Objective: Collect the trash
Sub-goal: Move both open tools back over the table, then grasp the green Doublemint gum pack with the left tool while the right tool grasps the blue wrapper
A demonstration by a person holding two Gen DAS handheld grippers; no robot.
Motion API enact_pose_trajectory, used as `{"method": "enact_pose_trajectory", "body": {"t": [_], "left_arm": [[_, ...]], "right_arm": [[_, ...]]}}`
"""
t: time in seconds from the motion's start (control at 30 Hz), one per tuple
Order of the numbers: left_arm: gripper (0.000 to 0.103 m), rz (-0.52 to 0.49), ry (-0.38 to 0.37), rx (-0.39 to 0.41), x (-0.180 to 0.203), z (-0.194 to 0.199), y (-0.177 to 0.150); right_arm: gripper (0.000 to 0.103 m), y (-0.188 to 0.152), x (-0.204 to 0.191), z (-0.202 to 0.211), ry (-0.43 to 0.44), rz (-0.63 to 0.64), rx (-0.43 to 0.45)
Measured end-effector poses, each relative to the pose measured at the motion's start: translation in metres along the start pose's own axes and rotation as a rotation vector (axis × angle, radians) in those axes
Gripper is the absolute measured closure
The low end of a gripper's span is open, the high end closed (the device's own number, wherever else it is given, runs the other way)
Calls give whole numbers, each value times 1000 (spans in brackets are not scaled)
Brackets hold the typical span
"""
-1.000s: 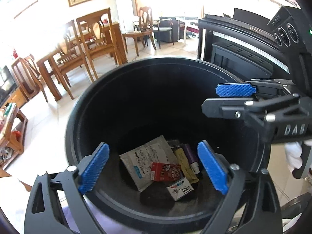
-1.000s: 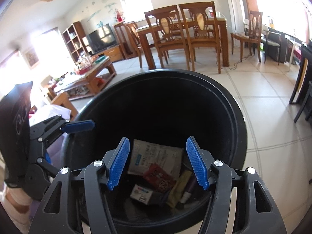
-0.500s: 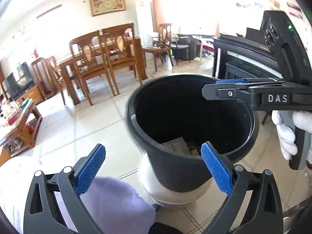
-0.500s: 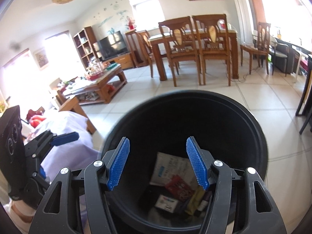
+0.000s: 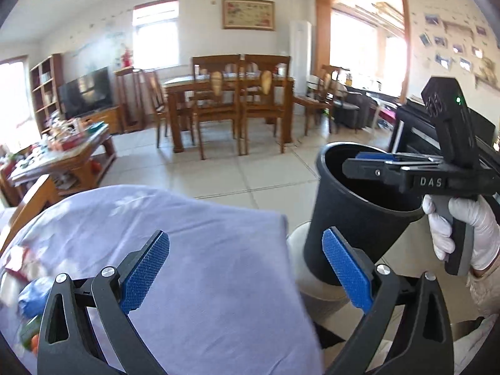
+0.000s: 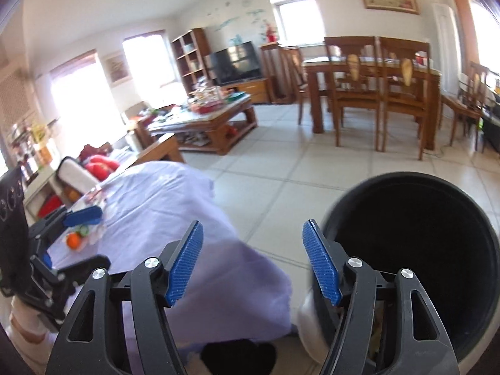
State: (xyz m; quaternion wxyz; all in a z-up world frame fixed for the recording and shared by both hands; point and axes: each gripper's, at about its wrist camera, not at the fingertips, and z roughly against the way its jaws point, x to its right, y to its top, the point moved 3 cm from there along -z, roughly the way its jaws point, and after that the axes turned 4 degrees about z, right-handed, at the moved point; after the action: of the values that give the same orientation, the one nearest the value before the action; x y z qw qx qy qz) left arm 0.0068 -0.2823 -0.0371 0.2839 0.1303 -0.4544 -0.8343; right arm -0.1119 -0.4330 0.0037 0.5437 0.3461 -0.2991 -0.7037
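Note:
A black round trash bin [image 5: 350,218] stands on the tiled floor to the right of a table under a lilac cloth [image 5: 193,250]. The bin also shows in the right wrist view [image 6: 422,237], its inside dark. My left gripper [image 5: 247,272] is open and empty above the cloth's right part. My right gripper [image 6: 253,262] is open and empty, between the cloth [image 6: 175,206] and the bin. It appears side-on over the bin's rim in the left wrist view [image 5: 368,162]. Blurred wrappers [image 5: 22,268] and an orange item [image 6: 74,240] lie at the cloth's left end.
A dining table with wooden chairs [image 5: 228,103] stands across the tiled floor. A cluttered coffee table [image 6: 203,115] and a TV [image 6: 237,62] are at the left back. A black piano [image 5: 415,131] stands behind the bin.
Both grippers have pulled back from over the bin and swung left toward the cloth-covered table. The trash inside the bin is no longer visible. Both stay open.

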Motion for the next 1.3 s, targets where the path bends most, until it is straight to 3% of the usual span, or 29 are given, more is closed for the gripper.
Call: {"method": "enact_pose_trajectory", "body": {"t": [0.2, 0.5, 0.73, 0.97, 1.3], "left_arm": [[5, 70, 100, -4, -67, 42, -22], [5, 165, 224, -89, -167, 74, -50], [6, 192, 233, -195, -225, 80, -87], [19, 241, 173, -254, -262, 72, -95], [24, 89, 161, -318, -280, 68, -98]], "right_arm": [[37, 6, -85, -35, 118, 95, -46], [37, -3, -191, -75, 256, 202, -113], [37, -14, -243, -91, 329, 267, -165], [37, -21, -270, -104, 372, 325, -216], [37, -25, -305, -128, 431, 370, -279]]}}
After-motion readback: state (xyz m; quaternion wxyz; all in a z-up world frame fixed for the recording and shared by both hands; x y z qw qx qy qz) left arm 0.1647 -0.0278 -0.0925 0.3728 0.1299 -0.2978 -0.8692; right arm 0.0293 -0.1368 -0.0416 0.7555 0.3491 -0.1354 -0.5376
